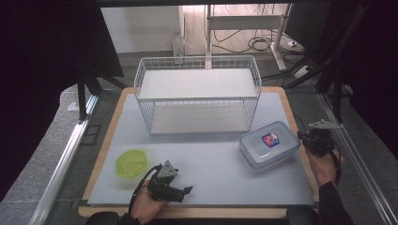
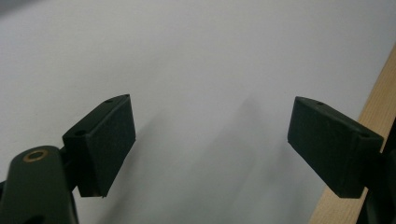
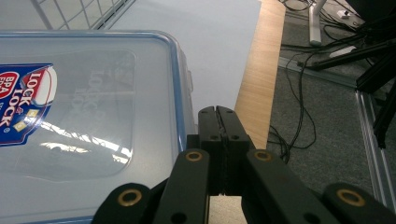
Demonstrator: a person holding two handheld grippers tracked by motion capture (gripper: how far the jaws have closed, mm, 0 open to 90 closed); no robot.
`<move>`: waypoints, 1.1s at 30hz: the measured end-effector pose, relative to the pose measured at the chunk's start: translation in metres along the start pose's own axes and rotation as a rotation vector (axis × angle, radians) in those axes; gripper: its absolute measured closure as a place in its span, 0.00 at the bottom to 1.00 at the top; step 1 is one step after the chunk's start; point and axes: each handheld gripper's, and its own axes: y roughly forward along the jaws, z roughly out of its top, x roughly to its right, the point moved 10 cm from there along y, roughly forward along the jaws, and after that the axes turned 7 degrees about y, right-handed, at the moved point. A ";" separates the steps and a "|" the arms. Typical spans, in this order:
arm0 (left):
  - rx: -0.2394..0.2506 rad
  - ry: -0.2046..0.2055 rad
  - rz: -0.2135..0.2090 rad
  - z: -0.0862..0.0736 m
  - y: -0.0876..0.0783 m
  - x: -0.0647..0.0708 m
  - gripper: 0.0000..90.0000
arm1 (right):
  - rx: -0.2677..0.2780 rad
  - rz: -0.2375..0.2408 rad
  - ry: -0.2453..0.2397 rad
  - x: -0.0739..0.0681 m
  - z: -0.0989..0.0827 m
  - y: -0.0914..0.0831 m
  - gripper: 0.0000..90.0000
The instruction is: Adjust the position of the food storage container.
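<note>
Pale grey matting [image 1: 206, 159] covers the wood-edged table, smooth and matte. Nearest, at six o'clock, the left gripper [image 1: 180, 192] lies low on its side, jaws spread wide over bare mat and gripping nothing; a round lime-green lid [image 1: 131, 163] sits at its ten o'clock. Over at four o'clock the right gripper [image 1: 313, 139] is pinched tight, empty, wrist upright at the wooden edge. Just beside it, at its nine o'clock, rests the clear rectangular container [image 1: 269, 144], blue-rimmed and glossy. Farthest, at twelve, stands the white wire basket [image 1: 197, 93].
</note>
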 end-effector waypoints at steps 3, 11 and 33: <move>0.004 -0.005 0.002 0.000 0.000 0.000 0.17 | -0.002 0.001 0.002 -0.002 -0.001 -0.001 1.00; 0.020 -0.001 0.029 0.003 -0.003 -0.002 0.18 | -0.020 0.074 0.025 -0.027 -0.004 -0.004 1.00; 0.090 -0.105 0.070 0.021 -0.012 -0.022 0.34 | -0.058 0.250 -0.075 -0.118 -0.010 -0.012 1.00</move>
